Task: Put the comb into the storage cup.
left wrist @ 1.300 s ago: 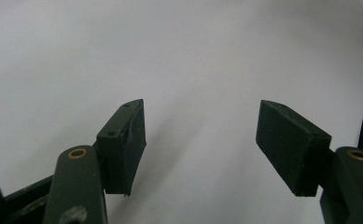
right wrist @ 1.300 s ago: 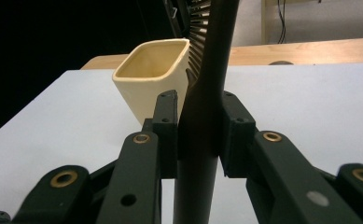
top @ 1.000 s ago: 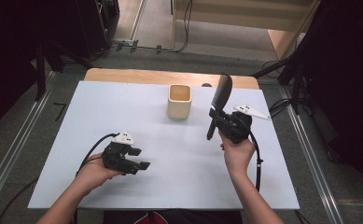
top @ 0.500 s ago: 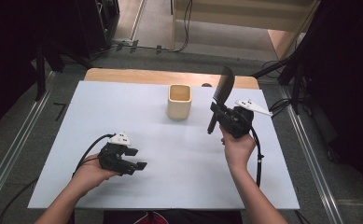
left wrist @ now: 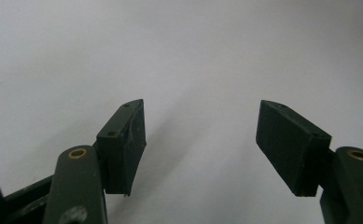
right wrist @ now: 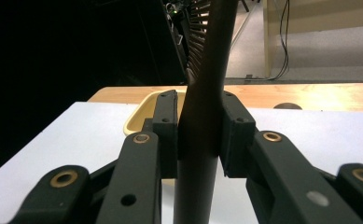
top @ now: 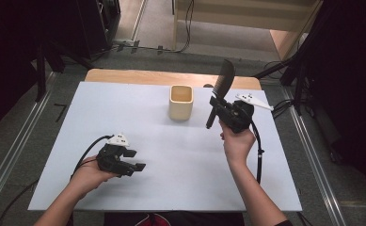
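Above the right half of the white-covered worktop [top: 171, 155], a dark, long-handled comb [top: 220, 92] is held off the surface by the right claw [top: 217, 109]. Its handle is clamped between the two black pads [right wrist: 167, 133], as is seen in the right gripper view, where the pads press on both sides of the dark shaft [right wrist: 202, 135]. The long axis of the comb is nearly upright, tilted slightly: the toothed head [top: 226, 77] points up and away from the person, and the handle end [top: 209, 123] points down toward the worktop. In the right gripper view the teeth [right wrist: 197, 42] are seen along the left edge of the upper part. The handle end hangs clear of the surface.

Just to the left of the comb in the high view, a cream, square-mouthed cup [top: 180, 102] stands upright on the worktop, apart from the comb. In the right gripper view its rim [right wrist: 139, 116] is seen behind the left pad.

The left claw [top: 136, 160] is held low over the near left part of the worktop, well apart from the cup and the comb. Its pads [left wrist: 123, 144] stand apart with nothing between them; bare white surface is seen in the gap.

A strip of bare wood [top: 124, 75] is exposed along the far edge of the worktop.
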### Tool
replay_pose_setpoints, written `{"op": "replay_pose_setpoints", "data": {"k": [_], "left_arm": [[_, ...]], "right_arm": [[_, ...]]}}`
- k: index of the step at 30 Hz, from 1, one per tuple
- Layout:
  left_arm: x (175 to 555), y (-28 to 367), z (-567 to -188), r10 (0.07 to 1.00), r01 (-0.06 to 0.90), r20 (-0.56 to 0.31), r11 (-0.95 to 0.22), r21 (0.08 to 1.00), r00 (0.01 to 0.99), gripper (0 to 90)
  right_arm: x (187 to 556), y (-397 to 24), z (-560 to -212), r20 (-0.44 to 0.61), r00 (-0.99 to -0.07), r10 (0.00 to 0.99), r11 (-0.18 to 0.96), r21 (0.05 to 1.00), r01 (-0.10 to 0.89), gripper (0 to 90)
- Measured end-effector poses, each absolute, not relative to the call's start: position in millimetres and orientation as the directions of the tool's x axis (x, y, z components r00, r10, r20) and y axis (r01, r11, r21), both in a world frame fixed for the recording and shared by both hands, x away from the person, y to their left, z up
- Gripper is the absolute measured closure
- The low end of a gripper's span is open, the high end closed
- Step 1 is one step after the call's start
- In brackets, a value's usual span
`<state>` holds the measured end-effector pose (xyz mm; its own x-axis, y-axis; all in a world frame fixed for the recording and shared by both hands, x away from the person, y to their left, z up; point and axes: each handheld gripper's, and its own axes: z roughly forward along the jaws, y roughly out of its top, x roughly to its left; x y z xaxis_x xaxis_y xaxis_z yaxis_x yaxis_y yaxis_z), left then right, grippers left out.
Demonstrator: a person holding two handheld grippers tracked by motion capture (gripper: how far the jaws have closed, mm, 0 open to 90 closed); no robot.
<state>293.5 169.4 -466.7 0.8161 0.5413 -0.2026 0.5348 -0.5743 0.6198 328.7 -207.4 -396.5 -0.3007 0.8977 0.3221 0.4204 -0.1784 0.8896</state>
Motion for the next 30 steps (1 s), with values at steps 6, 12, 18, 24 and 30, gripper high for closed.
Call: {"op": "replay_pose_setpoints", "data": {"k": [6,12,18,24,30], "left_arm": [[295,172,-465,0.558,0.542,-0.199,-0.559,0.628,0.806,34.4],[295,174,-465,0.555,0.540,-0.197,-0.563,0.626,0.808,34.4],[295,175,-466,0.555,0.544,-0.201,-0.567,0.619,0.807,34.4],[295,175,-466,0.555,0.546,-0.205,-0.566,0.618,0.807,34.3],[295,176,-466,0.560,0.551,-0.206,-0.562,0.616,0.802,34.3]], "right_arm": [[334,-203,-390,0.327,-0.312,0.892,-0.181,0.892,0.414,69.9],[340,-200,-385,0.345,-0.320,0.882,-0.198,0.889,0.414,69.9],[344,-199,-382,0.366,-0.318,0.874,-0.221,0.885,0.411,69.9],[349,-194,-381,0.363,-0.316,0.877,-0.225,0.889,0.398,69.9],[355,-190,-382,0.362,-0.307,0.880,-0.230,0.891,0.391,69.9]]}}
